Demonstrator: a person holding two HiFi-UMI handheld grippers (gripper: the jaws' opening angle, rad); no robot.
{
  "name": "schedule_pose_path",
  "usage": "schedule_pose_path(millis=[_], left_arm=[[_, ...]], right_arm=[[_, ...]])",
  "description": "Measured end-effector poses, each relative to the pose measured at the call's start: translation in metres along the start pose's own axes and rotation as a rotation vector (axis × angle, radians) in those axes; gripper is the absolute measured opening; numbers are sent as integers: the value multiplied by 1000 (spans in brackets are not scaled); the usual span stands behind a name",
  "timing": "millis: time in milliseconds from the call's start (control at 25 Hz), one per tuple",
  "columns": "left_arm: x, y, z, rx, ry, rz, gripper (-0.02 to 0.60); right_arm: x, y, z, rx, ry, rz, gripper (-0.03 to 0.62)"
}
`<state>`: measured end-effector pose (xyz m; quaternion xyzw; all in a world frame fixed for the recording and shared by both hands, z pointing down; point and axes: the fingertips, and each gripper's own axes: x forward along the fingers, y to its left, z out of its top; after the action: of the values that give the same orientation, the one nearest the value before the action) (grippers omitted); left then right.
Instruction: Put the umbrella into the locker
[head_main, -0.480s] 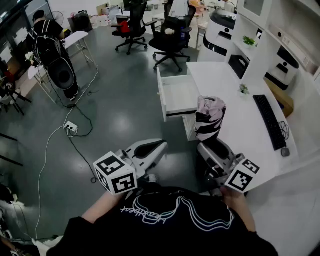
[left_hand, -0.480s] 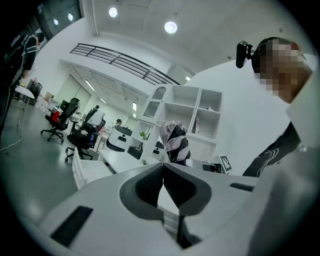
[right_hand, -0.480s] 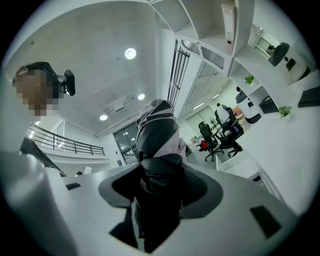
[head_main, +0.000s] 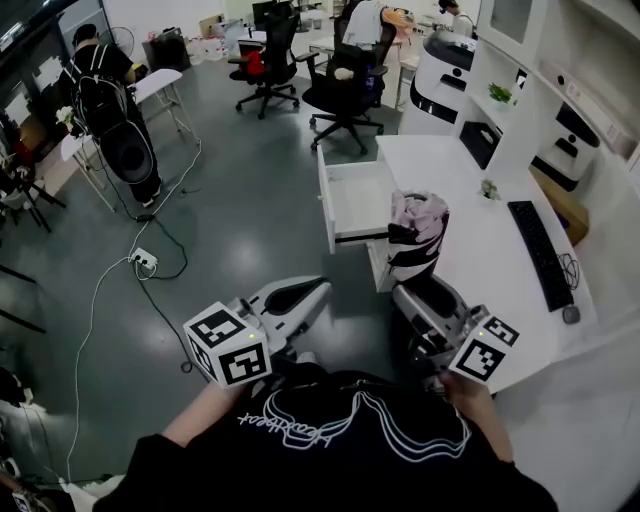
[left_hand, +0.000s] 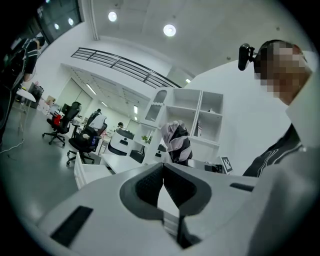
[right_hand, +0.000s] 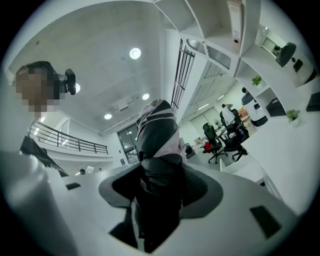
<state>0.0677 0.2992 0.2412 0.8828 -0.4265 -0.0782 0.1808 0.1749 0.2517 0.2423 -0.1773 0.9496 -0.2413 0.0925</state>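
Here, the left gripper (left_hand: 162, 182) has its jaws closed on nothing; the right gripper (right_hand: 160, 186) has its jaws clamped on the folded umbrella (head_main: 418, 235), held upright just before the open drawer (head_main: 355, 195). Best lay it level and lengthwise, clearing the drawer's front wall.

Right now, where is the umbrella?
The folded umbrella stands upright right of centre in the head view, clamped in the right gripper, beside the open drawer of the white desk.
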Motion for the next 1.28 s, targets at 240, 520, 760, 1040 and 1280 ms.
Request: schedule_pose_path(millis=[240, 520, 760, 1040, 1280], left_arm=[[8, 25, 1, -30, 14, 9, 6], [35, 61, -4, -58, 43, -14, 6], [70, 118, 7, -90, 57, -37, 6], [114, 198, 24, -148, 115, -63, 6], [160, 264, 43, -184, 164, -109, 6]], right_arm=[[21, -18, -3, 50, 10, -9, 233], [43, -57, -6, 90, 19, -45, 233], [79, -105, 2, 114, 25, -91, 233], [136, -167, 7, 168, 34, -172, 233], [180, -222, 16, 208, 45, -257, 233]])
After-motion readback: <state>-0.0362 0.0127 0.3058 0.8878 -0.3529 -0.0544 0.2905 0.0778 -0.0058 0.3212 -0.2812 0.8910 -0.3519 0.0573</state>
